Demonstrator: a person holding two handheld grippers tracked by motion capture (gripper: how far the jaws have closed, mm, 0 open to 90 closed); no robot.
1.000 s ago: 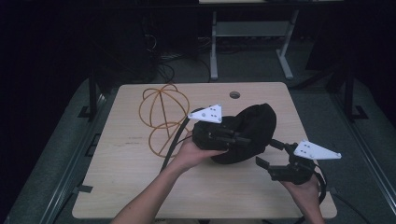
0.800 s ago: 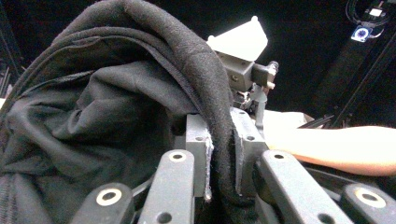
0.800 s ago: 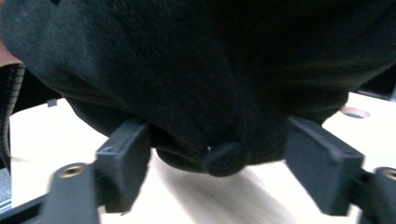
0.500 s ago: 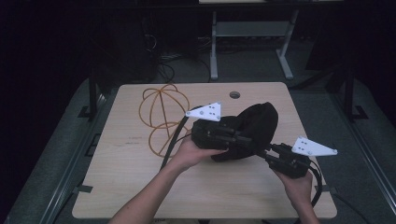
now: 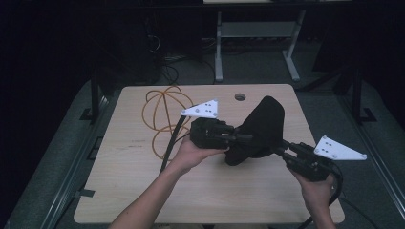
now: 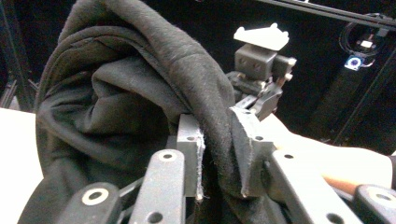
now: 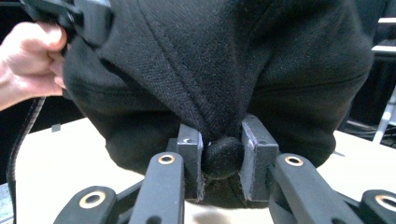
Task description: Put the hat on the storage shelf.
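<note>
- Black fleece, a cap (image 5: 261, 125) by the look of it, is held up over the middle of the table (image 5: 129, 191) between both grippers, its top standing high and its lower part sagging close to the wood.
- Left gripper (image 6: 219, 154) has its jaws nearly closed on a thick rolled edge of the cap; from above, the left hand (image 5: 193, 151) holds it at the cap's left side.
- Right gripper (image 7: 222, 158) is pinched on a round fabric button (image 7: 223, 156) with folds of cloth gathered above it. In the high view it comes in low from the right, held by the right hand (image 5: 317, 188).
- My guess is they are spreading or reshaping the cap. To do that well, both grips want to stay firm and pull apart evenly, so neither bite slips off.
- The button is a small, rounded hold, and I would expect it to pop free under a sharp tug, so a slow pull seems wiser.
- Lifting a little more should keep the sagging cloth from dragging.
- An orange cable (image 5: 162, 112) lies looped on the table's far left, well apart from the cap.
</note>
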